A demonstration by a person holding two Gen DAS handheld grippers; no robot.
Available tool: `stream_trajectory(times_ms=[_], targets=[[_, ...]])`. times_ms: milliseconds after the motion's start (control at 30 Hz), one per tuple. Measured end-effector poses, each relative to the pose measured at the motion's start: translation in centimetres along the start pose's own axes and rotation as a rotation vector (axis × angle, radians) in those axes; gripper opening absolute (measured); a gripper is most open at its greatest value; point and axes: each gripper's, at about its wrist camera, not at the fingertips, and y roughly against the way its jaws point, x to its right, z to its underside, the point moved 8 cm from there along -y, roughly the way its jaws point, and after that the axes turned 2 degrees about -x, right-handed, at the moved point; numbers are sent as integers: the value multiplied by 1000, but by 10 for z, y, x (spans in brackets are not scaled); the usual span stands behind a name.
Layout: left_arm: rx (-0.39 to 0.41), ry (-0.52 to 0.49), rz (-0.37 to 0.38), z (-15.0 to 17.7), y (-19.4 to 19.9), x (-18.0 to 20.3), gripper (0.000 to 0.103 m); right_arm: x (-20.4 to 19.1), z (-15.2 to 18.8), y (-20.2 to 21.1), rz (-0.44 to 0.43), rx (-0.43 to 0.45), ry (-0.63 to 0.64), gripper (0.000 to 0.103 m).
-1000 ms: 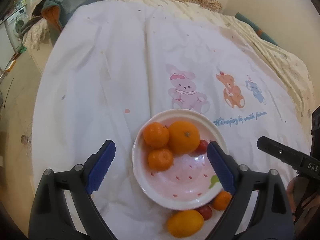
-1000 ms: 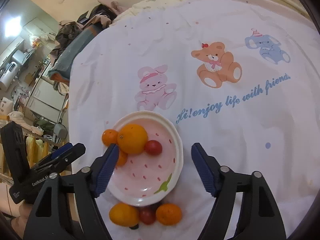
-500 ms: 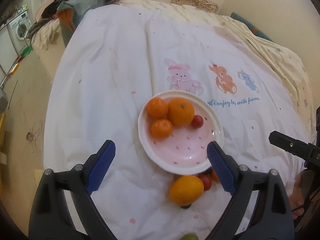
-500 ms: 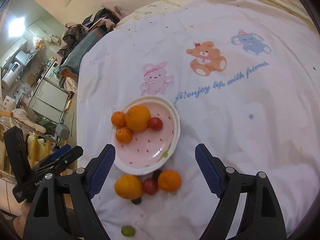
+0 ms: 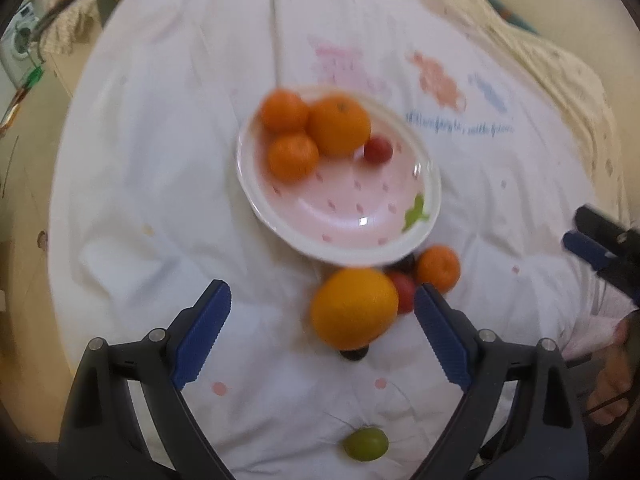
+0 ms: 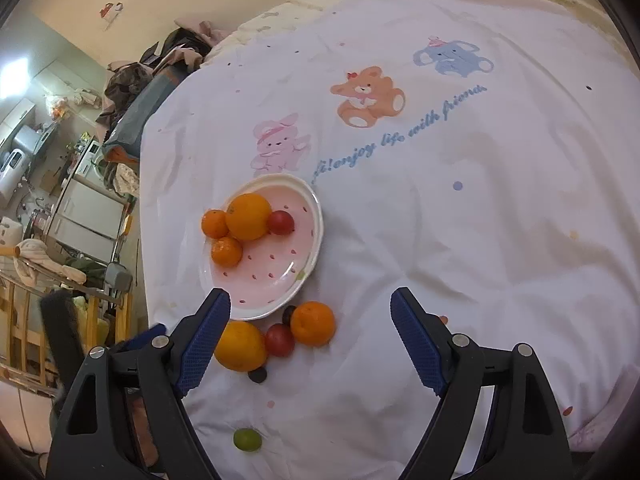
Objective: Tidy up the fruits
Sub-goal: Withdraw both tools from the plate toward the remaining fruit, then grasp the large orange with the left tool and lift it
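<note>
A pink strawberry-print plate [image 5: 352, 224] [image 6: 280, 284] sits on the white bedsheet and holds a large orange [image 5: 339, 126] [image 6: 248, 216], two mandarins [image 5: 293, 157] [image 6: 226, 251] and a red tomato [image 5: 377, 149] [image 6: 281, 222]. In front of the plate lie a big orange [image 5: 354, 308] [image 6: 240, 346], a red tomato [image 6: 279, 339], a mandarin [image 5: 437, 269] [image 6: 312, 323], a dark grape [image 6: 257, 375] and a green grape [image 5: 365, 444] [image 6: 247, 439]. My left gripper [image 5: 322, 336] is open and empty, near the big orange. My right gripper [image 6: 310, 338] is open and empty above the loose fruit.
The sheet [image 6: 440, 240] with cartoon animals covers a bed. Its left edge drops to the floor, with clothes [image 6: 160, 64] and furniture beyond. The right gripper's blue finger [image 5: 588, 248] shows at the right edge of the left wrist view.
Both grippers have drawn back toward me from the plate. The loose fruit and the green grape have come into view. Both stay open; nothing was picked up.
</note>
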Motion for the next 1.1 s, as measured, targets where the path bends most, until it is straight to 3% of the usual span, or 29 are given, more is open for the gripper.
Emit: stream_trajectory(times_ms=[333, 500, 833, 1100], targets=[[-99, 19, -11, 10, -38, 10, 85, 17, 1, 1, 15, -11, -13, 85], [-111, 6, 27, 10, -40, 19, 57, 20, -1, 1, 15, -11, -24, 85], [-106, -26, 21, 14, -21, 22, 52, 17, -1, -1, 20, -11, -11, 85], [-47, -6, 19, 16, 23, 4, 52, 11, 0, -6, 27, -16, -7, 85]])
